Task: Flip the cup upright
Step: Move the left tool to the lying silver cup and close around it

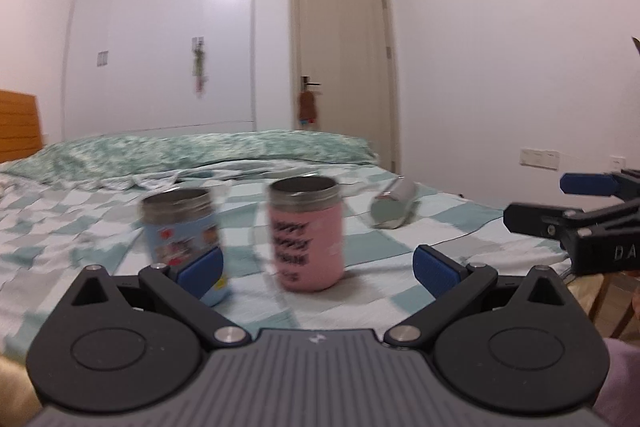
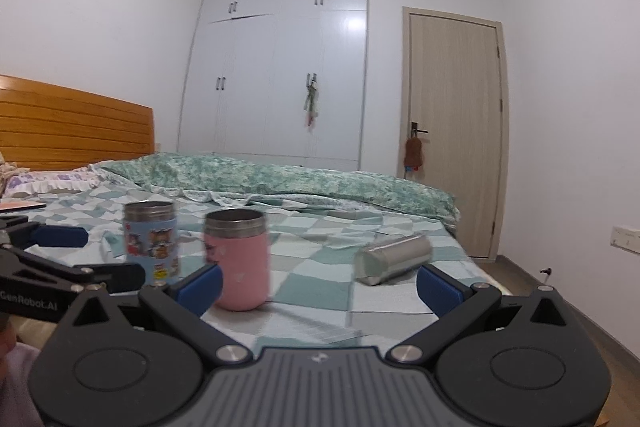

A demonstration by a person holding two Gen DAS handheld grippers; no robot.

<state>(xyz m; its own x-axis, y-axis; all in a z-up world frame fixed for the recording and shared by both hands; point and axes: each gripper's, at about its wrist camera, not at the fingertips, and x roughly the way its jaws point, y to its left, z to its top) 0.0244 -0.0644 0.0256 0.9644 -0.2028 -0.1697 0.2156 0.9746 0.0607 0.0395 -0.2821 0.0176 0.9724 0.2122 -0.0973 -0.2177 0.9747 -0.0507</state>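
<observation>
Two grippers, left (image 1: 318,269) and right (image 2: 318,283), fingers apart, empty; steel cup (image 2: 394,259) beside pink cup (image 2: 240,259) may roll on soft bed (image 2: 320,291).

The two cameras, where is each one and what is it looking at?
Left wrist: sits on the left gripper, looks over the bed at the pink cup; own open jaws show, right gripper at the side.
Right wrist: sits on the right gripper, faces the lying silver cup; open jaws show, left gripper beside.
Both share the cups, the blue cup and wardrobe.
</observation>
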